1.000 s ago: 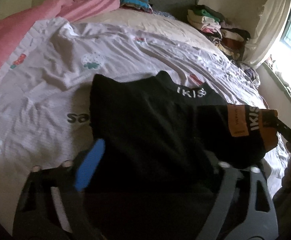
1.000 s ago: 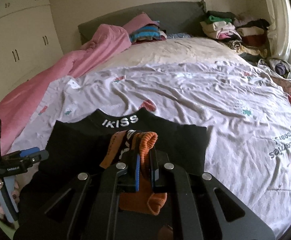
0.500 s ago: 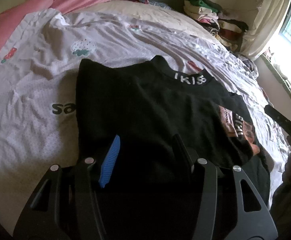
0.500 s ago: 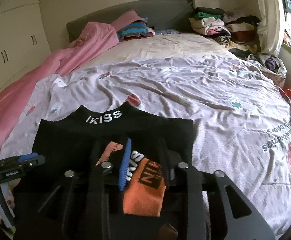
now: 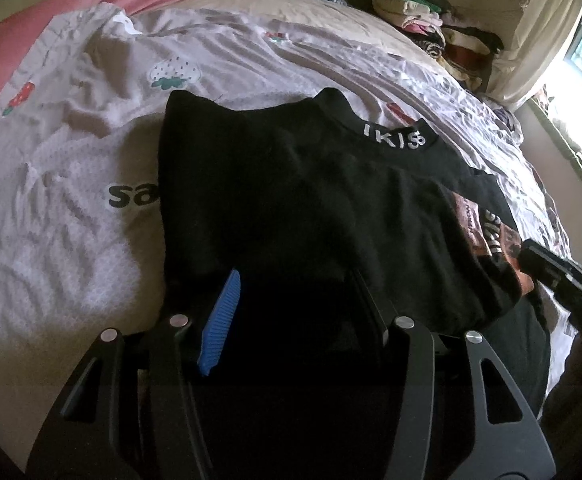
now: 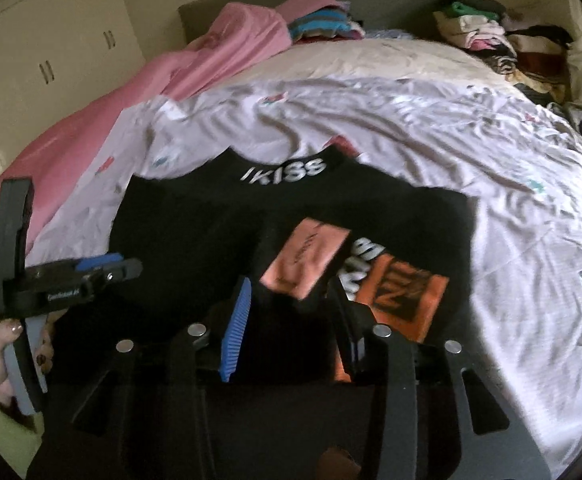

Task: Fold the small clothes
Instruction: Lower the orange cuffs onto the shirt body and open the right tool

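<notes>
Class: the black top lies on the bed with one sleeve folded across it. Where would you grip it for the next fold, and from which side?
Probably the black top's bottom hem nearest the right gripper, whose jaws have just opened off the orange-patched sleeve. Come from the near edge: the collar points away.

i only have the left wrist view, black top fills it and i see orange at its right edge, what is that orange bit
Observer: On the right wrist view it is the sleeve folded in over the black top, showing orange panels with black lettering.
Operator: is the right gripper still clamped on it
Observer: No. The right gripper has just been opening its jaws; the sleeve lies flat between them with a gap beside each pad.
Operator: what does the collar say, it's warped here
Observer: The collar lettering reads IKISS in white.
Operator: anything left of the bed i can't see
Observer: Cream cupboard doors stand beside the pink blanket.
</notes>
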Demonstrator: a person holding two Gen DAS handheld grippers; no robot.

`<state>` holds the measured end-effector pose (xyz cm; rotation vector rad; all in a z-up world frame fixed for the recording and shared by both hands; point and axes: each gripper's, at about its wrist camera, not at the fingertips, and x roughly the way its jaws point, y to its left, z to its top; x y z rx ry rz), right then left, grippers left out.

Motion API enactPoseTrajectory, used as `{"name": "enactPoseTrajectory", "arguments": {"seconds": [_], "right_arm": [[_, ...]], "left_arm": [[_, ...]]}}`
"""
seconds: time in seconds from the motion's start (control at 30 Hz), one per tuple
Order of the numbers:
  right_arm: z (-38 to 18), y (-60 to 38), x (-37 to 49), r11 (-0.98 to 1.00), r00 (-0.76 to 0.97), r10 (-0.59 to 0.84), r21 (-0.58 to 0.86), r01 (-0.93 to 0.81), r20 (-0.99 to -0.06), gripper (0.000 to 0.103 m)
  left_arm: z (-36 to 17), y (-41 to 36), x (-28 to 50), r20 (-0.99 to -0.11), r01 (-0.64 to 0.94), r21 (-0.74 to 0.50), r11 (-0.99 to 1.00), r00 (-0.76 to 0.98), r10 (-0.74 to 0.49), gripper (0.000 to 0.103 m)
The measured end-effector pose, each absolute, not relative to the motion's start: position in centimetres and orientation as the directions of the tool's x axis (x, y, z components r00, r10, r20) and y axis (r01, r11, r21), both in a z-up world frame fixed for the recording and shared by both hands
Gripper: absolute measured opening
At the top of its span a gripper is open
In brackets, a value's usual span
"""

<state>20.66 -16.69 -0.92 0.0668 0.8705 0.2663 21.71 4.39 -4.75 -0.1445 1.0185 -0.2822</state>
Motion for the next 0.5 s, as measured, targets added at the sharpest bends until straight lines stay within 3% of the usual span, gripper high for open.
{"name": "enactPoseTrajectory", "arguments": {"seconds": [0.5], "right_arm": [[-4.7,-16.1,20.7,0.976,0.542,0.207,0.135,-0.169,-0.814,0.039]], "left_arm": [[-5.0,5.0,21.5,-0.816,0.158,-0.261,0.952,0.491,-0.305,0.046]]}}
